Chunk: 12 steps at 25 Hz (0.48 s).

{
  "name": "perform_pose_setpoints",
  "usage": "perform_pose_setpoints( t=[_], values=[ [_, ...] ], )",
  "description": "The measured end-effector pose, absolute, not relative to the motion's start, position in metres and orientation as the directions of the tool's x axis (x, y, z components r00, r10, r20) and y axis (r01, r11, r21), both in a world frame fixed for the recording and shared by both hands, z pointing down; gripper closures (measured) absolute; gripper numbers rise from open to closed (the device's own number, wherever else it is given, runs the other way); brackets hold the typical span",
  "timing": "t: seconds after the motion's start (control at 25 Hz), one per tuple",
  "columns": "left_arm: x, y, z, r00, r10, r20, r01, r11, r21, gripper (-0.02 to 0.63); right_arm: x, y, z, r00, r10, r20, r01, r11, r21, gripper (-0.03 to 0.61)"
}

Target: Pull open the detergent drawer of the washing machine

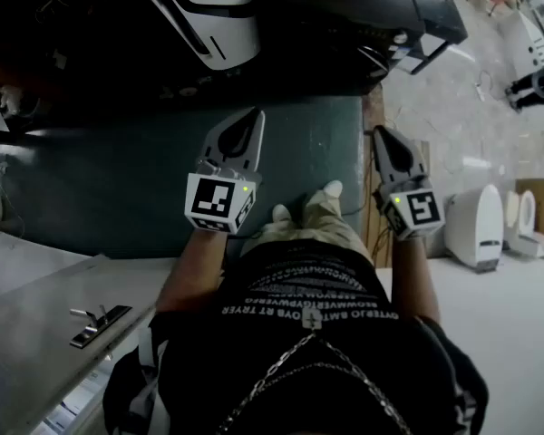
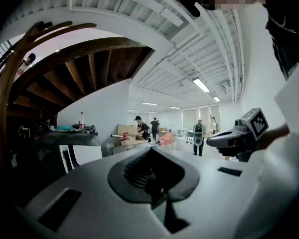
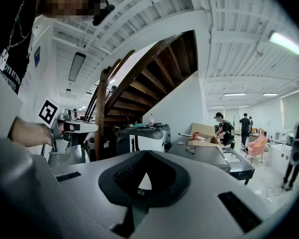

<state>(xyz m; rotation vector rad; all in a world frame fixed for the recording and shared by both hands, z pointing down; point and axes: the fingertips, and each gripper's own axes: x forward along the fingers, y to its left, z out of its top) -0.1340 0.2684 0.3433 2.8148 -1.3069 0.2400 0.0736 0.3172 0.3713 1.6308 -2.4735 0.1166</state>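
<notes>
Head view looks steeply down (gripper views level).

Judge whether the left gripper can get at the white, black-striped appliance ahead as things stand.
Probably not from here: the left gripper, jaws shut and empty, is held well short of the white appliance. Only green floor seems to lie between, so stepping forward should do.

Left tongs [image 1: 255, 116], right tongs [image 1: 382, 134] — both closed, empty, pointing forward.

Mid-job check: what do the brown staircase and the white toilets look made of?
Curved dark brown staircase: wood, stained, low sheen; plank treads and beams show underneath. White toilets: probably glazed ceramic, smooth and glossy, though plastic can't be excluded.
</notes>
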Motion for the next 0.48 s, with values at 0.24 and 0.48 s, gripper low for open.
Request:
perform_pose_setpoints(
  t=[0.24,0.48],
  values=[
    [-0.143,0.263,0.345,0.644,-0.749,0.154,-0.753,-0.656,-0.043,0.611,0.057,0.308,0.366,-0.396,-0.902,0.171,-0.914,0.405,0.021,0.577],
    [-0.146,0.263,0.341,0.659,-0.737,0.149,-0.74,-0.671,-0.05,0.611,0.054,0.308,0.367,-0.37,-0.91,0.187,-0.924,0.382,0.03,0.575]
  ],
)
